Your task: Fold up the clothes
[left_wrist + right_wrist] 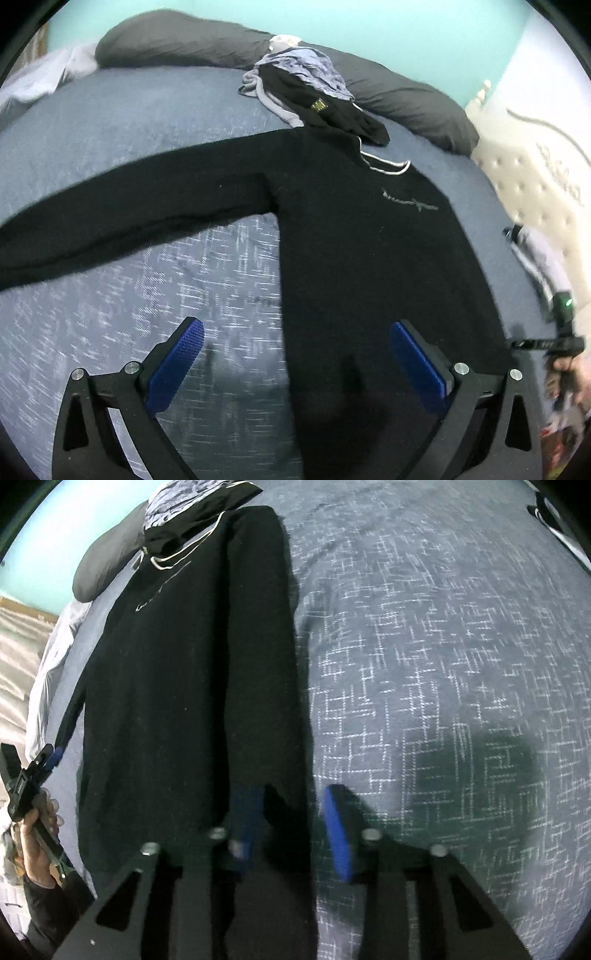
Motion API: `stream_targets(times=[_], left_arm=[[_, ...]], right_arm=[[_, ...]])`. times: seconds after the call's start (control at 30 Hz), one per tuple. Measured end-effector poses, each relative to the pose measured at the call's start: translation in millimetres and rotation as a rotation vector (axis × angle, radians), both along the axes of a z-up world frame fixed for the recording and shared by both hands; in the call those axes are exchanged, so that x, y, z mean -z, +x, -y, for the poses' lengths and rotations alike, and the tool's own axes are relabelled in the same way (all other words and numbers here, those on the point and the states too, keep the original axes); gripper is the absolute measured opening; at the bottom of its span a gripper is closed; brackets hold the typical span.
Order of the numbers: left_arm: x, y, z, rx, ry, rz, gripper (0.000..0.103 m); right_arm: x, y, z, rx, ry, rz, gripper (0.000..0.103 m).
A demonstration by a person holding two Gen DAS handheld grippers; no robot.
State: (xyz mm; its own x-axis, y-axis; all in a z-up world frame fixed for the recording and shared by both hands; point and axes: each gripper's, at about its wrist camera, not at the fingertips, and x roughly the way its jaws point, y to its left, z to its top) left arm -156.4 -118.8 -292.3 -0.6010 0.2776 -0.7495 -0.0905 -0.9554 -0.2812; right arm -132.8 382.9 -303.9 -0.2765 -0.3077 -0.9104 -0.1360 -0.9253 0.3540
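Blue-grey fabric with a pale crosshatch print covers the bed (110, 147), the largest surface in both views. Across it we see the black hoodie (351, 240) laid flat, front side up, with a faint chest logo and a white drawstring (388, 168) looped near the neck. In the left wrist view one sleeve (110, 221) stretches straight out to the left over the cover. In the right wrist view the other sleeve (258, 646) lies folded lengthwise along the body of the garment, its cuff near the lower hem.

Behind the hoodie we note a long dark grey pillow (177, 40) against the turquoise wall (369, 26), and in front of it a small pile of clothes (306, 81): a blue-grey patterned piece on top, a black piece with a gold label, and a light grey one beneath.

The left gripper (295, 365) hovers above the hem region with its blue-padded fingers (177, 365) spread wide, holding nothing; one pad sits over the bed cover, the other over the black fabric. The right gripper (291, 827) has its fingers (338, 834) apart as well, straddling the edge of the folded sleeve near the cuff; we cannot tell whether either pad touches the cloth. A hand (37, 834) grasping the left gripper's handle appears at the left edge of the right wrist view.
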Motion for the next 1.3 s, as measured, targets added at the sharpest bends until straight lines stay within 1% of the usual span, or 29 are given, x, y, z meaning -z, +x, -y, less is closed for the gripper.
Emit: stream_targets(times=[0.03,0.07,0.1,0.13,0.17,0.27,0.43,0.53,0.7,0.83,0.97,1.07,1.1,1.17,1.23,1.3], left_arm=[[-1,0,2,-0.005,-0.008,-0.009,0.103],[-1,0,4,-0.014,-0.001,-0.016,0.103],[0,0,8,-0.025,0.019,-0.018,0.103],[1,0,11,-0.035,0.037,-0.019,0.103],[1,0,13,-0.045,0.040,-0.022,0.103],[5,1,20,-0.093,-0.001,-0.038,0.103],[13,2,28,-0.124,0.018,-0.025,0.103],[12,2,28,-0.114,0.003,-0.033,0.103],[13,1,29,-0.117,0.005,-0.038,0.103],[12,1,26,-0.106,-0.011,-0.045,0.103],[15,0,26,-0.105,-0.020,-0.041,0.103],[17,-2,26,-0.106,-0.021,-0.036,0.103],[17,-2,26,-0.105,-0.022,-0.036,0.103],[17,-3,26,-0.103,-0.023,-0.037,0.103],[18,-4,25,-0.102,-0.025,-0.038,0.103],[18,-5,24,-0.100,-0.027,-0.038,0.103]], right_arm=[[-1,1,3,-0.004,0.008,-0.003,0.015],[-2,2,5,-0.007,0.014,-0.007,0.012],[-3,3,8,-0.011,0.020,-0.011,0.006],[-6,3,11,-0.021,0.032,-0.020,0.004],[-9,4,14,-0.031,0.042,-0.032,0.004],[-26,5,13,-0.036,0.054,-0.071,0.003],[-60,4,-4,-0.014,0.102,-0.133,0.002],[-79,-2,-27,0.029,0.147,-0.160,0.002],[-110,-14,-68,0.107,0.223,-0.205,0.002],[-102,-31,-118,0.229,0.284,-0.159,0.002],[-84,-42,-140,0.273,0.318,-0.143,0.002],[-72,-44,-149,0.292,0.270,-0.147,0.003],[-70,-42,-153,0.298,0.251,-0.149,0.005],[-68,-32,-160,0.307,0.217,-0.152,0.014],[-66,-14,-167,0.314,0.189,-0.157,0.041],[-65,3,-174,0.320,0.162,-0.161,0.045]])
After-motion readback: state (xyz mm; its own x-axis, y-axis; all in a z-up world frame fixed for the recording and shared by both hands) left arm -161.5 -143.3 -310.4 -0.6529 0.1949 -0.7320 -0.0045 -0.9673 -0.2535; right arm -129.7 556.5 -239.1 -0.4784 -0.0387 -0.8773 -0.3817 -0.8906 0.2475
